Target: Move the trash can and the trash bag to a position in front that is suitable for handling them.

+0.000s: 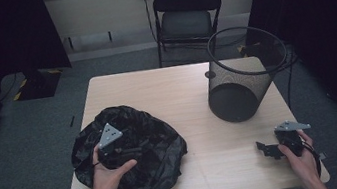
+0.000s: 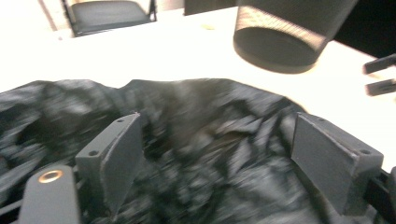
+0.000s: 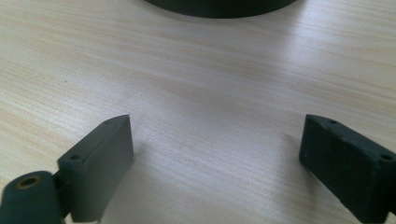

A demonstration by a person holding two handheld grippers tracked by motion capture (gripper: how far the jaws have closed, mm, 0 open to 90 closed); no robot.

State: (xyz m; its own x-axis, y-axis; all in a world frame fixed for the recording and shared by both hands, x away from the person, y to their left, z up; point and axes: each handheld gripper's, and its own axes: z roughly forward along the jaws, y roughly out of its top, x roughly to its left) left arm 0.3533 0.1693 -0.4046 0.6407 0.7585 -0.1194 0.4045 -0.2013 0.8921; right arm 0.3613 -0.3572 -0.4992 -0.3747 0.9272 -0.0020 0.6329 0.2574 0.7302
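Grey carpet surrounds the pale wooden tabletop at which you work, with a black folding chair beyond its far edge and dark curtains to either side. Take the black mesh waste basket as your landmark: it stands upright on the far right part of the tabletop, and in the left gripper view it appears at the top. The black plastic bag lies crumpled in a loose heap well to the left of the basket and nearer to you, reaching the tabletop's front-left edge. Your left hand holds the left gripper directly over the bag. In the left gripper view its fingers stand wide apart above the blurred folds of the bag, and no fold is pinched between them; whether the pads brush the plastic cannot be told from the blur. Your right hand holds the right gripper near the front-right corner, in front of the basket and clear of it. In the right gripper view its fingers are likewise spread wide over bare wood, gripping nothing, with the basket's dark base at the top edge. The right gripper's two dark finger ends also show beside the basket in the left gripper view.
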